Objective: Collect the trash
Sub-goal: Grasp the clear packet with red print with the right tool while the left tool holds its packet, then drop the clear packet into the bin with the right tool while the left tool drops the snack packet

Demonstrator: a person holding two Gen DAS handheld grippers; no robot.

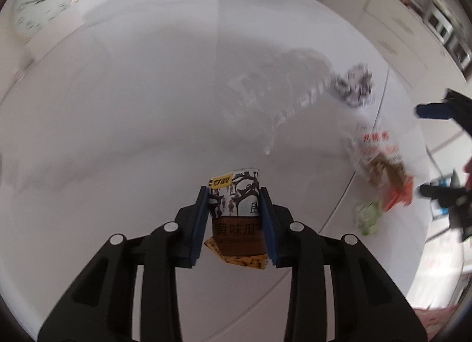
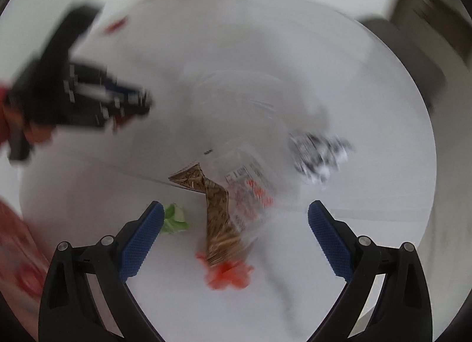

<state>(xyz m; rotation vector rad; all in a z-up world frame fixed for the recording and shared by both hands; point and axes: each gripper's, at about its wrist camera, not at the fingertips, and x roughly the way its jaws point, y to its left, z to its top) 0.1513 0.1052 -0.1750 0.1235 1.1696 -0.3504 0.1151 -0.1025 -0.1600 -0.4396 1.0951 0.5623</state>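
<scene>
the left tongs pinch a seed snack packet upright, lifted off the white worktop – likely to carry it away. the right tongs gape wide over a brown-and-orange wrapper, a green scrap at 9 o'clock, a crumpled black-and-white wrapper at 2. no bin shows.
</scene>
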